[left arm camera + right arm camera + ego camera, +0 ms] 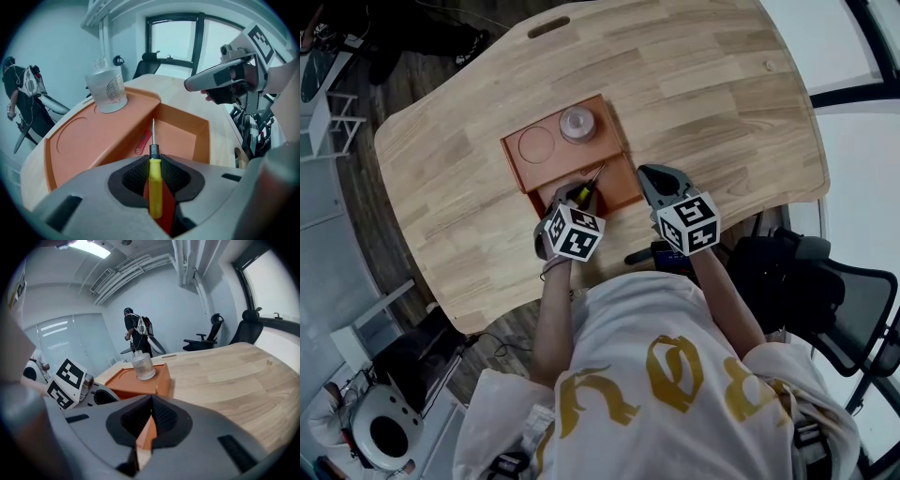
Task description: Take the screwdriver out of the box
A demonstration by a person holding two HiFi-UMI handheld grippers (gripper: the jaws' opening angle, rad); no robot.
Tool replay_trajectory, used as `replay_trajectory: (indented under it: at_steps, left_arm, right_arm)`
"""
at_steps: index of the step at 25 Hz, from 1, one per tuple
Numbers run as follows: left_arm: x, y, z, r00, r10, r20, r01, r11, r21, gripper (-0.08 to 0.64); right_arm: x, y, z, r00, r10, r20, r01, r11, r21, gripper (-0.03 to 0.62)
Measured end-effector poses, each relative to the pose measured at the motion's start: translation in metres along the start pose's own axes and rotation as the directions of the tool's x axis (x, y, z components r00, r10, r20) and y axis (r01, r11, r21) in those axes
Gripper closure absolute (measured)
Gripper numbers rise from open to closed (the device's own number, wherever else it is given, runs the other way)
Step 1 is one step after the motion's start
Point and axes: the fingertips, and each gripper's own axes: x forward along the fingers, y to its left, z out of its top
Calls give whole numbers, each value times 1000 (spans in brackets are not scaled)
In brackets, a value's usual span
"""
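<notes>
The screwdriver (155, 183) has a yellow handle and a thin metal shaft. My left gripper (154, 161) is shut on the handle, with the tip pointing out over the orange box's (75, 140) deep compartment (183, 136). In the head view the left gripper (581, 192) sits at the near edge of the box (525, 155), the screwdriver (589, 186) between its jaws. My right gripper (652, 178) hovers just right of the box over the table, and its jaws (151, 399) are together with nothing in them.
A clear glass jar (577, 123) stands on the box's raised back part beside a round recess (536, 143). A small red piece (143, 140) lies in the compartment. The wooden table (722, 112) stretches right and back. A black chair (825, 291) is beside me; a person (136, 329) stands beyond.
</notes>
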Motion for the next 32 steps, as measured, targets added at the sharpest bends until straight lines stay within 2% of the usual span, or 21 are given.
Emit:
replay_trajectory:
  at_steps: [13,21,25,32]
  left_arm:
    - [-30,-1,14,994,55,94,-55,998,-7,479]
    - [-52,2,23,982,89,166,-79,995,-66,479]
    - [-71,3,30,969,98,228,-73,991,-116,479]
    - [-102,10,36,929,148,338,-75,972,-221,480]
  right_arm:
    - [-19,13,12,999,4,49,-2,1000,-31,581]
    - [-34,23,21,996,10,87,-5,999,-53,581]
    - [-44,30,24,994,8,110,0,998,-69,581]
    - [-64,39,33,983,-22,181,42,994,-102,581]
